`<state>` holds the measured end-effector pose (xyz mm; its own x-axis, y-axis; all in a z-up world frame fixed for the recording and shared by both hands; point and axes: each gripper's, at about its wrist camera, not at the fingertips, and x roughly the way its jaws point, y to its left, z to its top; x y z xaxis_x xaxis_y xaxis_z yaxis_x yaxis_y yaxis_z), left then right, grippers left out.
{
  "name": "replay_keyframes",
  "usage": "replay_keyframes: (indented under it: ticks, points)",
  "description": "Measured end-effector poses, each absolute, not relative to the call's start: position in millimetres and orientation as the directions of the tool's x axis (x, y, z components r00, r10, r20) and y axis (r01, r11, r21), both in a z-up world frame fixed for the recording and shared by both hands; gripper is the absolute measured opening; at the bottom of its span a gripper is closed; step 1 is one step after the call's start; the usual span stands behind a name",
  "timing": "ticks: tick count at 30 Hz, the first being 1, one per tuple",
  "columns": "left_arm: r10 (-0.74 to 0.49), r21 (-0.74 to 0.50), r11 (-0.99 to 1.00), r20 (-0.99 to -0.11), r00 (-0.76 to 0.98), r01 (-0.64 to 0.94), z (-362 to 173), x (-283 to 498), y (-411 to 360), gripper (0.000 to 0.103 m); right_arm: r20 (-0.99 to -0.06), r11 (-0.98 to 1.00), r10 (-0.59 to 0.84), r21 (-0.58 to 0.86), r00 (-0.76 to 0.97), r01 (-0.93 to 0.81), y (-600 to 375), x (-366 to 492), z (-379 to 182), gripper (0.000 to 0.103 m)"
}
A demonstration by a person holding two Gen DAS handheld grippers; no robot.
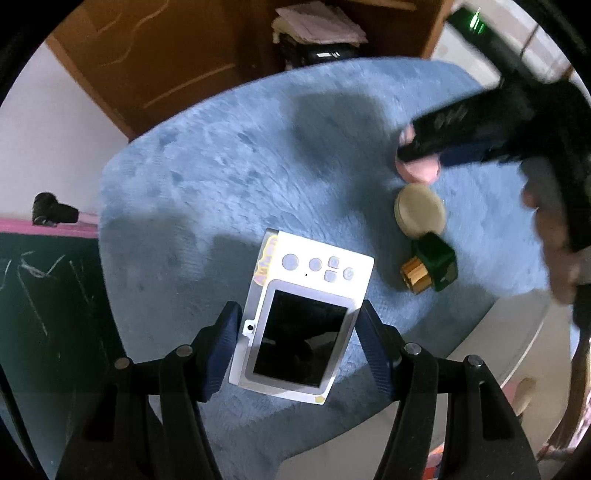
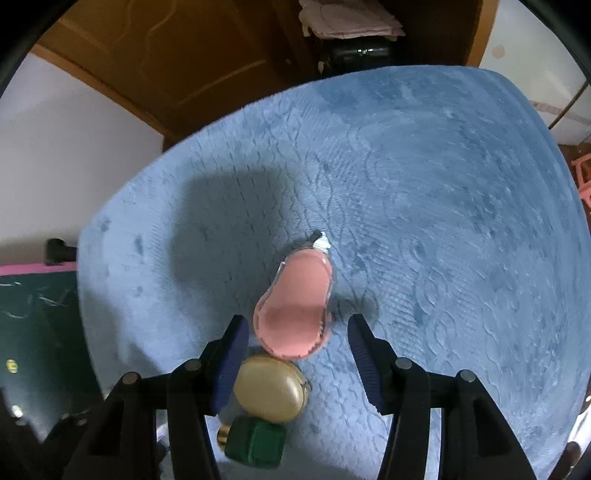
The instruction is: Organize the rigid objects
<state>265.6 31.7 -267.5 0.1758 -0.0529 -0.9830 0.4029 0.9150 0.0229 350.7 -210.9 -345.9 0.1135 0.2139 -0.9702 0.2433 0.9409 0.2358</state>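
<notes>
A white compact camera (image 1: 303,317) lies screen up on the blue fleece cover (image 1: 221,166), between the fingers of my left gripper (image 1: 297,345); the right pad touches it, a small gap shows at the left pad. A beige round compact (image 1: 419,214) and a green bottle with a gold cap (image 1: 430,267) lie to its right. A pink tube-like item (image 2: 293,317) lies between the spread fingers of my right gripper (image 2: 295,360), untouched. The compact (image 2: 271,393) and green bottle (image 2: 255,443) sit just below it. My right gripper also shows in the left wrist view (image 1: 421,155), blurred, over the pink item (image 1: 417,168).
A brown wooden cabinet (image 2: 166,66) with stacked papers (image 2: 351,18) stands behind the table. A dark green board with a pink edge (image 1: 48,295) is at the left. The fleece's edge and white floor (image 1: 509,347) lie at the right.
</notes>
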Motion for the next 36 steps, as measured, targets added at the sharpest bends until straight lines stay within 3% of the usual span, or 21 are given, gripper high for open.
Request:
replay_keyframes:
  ticks: [11, 14, 23, 36]
  points:
    - [-0.103, -0.014, 0.937, -0.966, 0.236, 0.349, -222.2, 255.9, 9.9, 0.066, -0.995, 0.978, 0.089, 0.096, 0.047, 0.184, -180.5, 362.3, -364.9, 0.059]
    - [-0.134, -0.043, 0.936, -0.961, 0.241, 0.348, -217.5, 252.8, 7.8, 0.066, -0.996, 0.983, 0.075, 0.084, 0.057, 0.166, -177.7, 362.9, -363.6, 0.050]
    - [-0.194, -0.068, 0.919, -0.936, 0.294, 0.389, -176.6, 226.0, -2.9, 0.066, -0.975, 0.969, 0.173, 0.194, 0.140, 0.153, -202.6, 336.6, -336.6, 0.050]
    - [-0.278, -0.103, 0.886, -0.899, 0.339, 0.452, -121.2, 150.7, -9.3, 0.066, -0.860, 0.893, 0.389, 0.440, 0.331, 0.095, -252.1, 228.3, -215.5, 0.050]
